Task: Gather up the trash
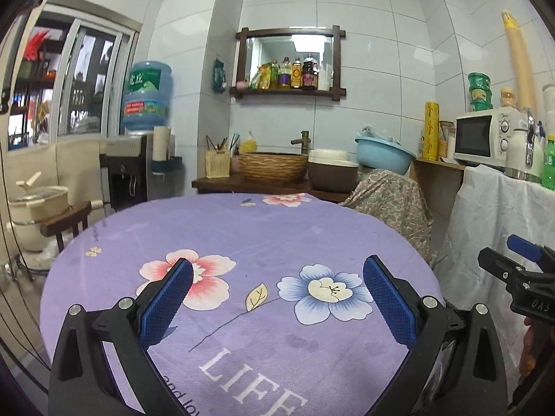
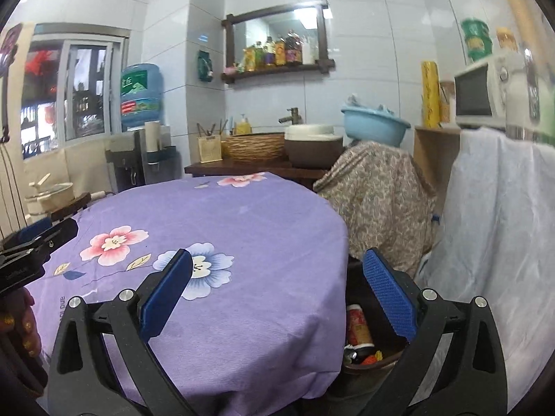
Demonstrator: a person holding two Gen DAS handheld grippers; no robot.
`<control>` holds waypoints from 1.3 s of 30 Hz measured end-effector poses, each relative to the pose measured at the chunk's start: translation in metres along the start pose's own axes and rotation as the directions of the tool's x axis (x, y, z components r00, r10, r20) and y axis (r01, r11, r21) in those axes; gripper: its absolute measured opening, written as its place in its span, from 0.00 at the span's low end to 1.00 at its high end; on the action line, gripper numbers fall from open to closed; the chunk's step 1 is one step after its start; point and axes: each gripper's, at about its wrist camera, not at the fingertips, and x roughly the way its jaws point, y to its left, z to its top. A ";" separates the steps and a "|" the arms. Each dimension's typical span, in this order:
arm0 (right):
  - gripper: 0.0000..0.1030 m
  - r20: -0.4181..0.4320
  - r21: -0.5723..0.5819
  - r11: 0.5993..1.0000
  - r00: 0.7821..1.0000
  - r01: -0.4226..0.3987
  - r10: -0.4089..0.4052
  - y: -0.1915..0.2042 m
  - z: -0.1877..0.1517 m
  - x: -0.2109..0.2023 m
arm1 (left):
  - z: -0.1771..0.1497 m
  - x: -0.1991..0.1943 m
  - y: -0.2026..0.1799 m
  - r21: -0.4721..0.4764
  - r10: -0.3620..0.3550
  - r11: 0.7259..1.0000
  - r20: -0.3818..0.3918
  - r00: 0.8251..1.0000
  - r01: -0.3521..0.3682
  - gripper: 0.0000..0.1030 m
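My left gripper (image 1: pixel 277 263) stands open above a round table (image 1: pixel 242 228) covered in a purple floral cloth, with nothing between its blue pads. My right gripper (image 2: pixel 277 254) is open too and holds nothing; it hovers over the table's right edge (image 2: pixel 333 228). Below that edge stands a dark bin (image 2: pixel 367 364) holding a red-labelled container (image 2: pixel 359 326) and small orange bits. Each gripper shows in the other's view: the right gripper (image 1: pixel 499 249) at the right border, the left gripper (image 2: pixel 55 227) at the left border, with a hand below it.
A chair draped in patterned cloth (image 2: pixel 378 194) stands right of the table, beside a white-draped counter (image 2: pixel 503 225) with a microwave (image 1: pixel 485 138). Behind the table is a dark shelf with a woven basket (image 1: pixel 272 166), a pot and a blue basin (image 1: pixel 383 152). A water dispenser (image 1: pixel 147 97) stands at the left.
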 end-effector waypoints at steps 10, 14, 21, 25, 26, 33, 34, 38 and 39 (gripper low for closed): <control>0.94 0.043 -0.033 0.999 0.999 -0.023 0.025 0.020 -0.006 -0.023 | 0.001 -0.003 -0.004 0.007 -0.017 1.000 0.023 1.000 0.017 0.95; 0.94 0.037 -0.029 0.999 0.999 -0.036 0.037 0.022 -0.007 -0.026 | 0.001 -0.002 -0.003 -0.014 -0.033 0.999 0.009 0.999 0.033 0.94; 0.94 0.049 -0.031 0.999 0.998 -0.028 0.029 0.023 -0.005 -0.029 | 0.002 -0.002 -0.004 -0.012 -0.030 0.999 0.005 1.000 0.030 0.94; 0.94 0.044 -0.023 0.999 0.999 -0.028 0.029 0.020 -0.005 -0.028 | 0.002 0.000 -0.006 -0.007 -0.033 0.999 -0.001 0.999 0.033 0.94; 0.94 0.044 -0.022 0.999 0.999 -0.027 0.028 0.020 -0.005 -0.028 | 0.002 0.000 -0.007 -0.007 -0.034 0.999 -0.002 0.999 0.034 0.94; 0.94 0.040 -0.019 0.999 0.999 -0.026 0.027 0.018 -0.006 -0.028 | 0.002 0.000 -0.008 -0.006 -0.032 0.999 0.001 0.999 0.032 0.95; 0.94 0.040 -0.019 0.999 0.999 -0.028 0.028 0.018 -0.007 -0.028 | 0.002 0.000 -0.008 -0.005 -0.031 0.999 0.000 1.000 0.031 0.95; 0.94 0.040 -0.019 0.999 0.999 -0.028 0.029 0.019 -0.007 -0.028 | 0.001 0.000 -0.007 -0.008 -0.031 0.999 -0.001 1.000 0.031 0.94; 0.94 0.039 -0.020 0.999 0.999 -0.028 0.029 0.019 -0.007 -0.027 | 0.001 0.000 -0.007 -0.008 -0.030 1.000 -0.001 1.000 0.030 0.95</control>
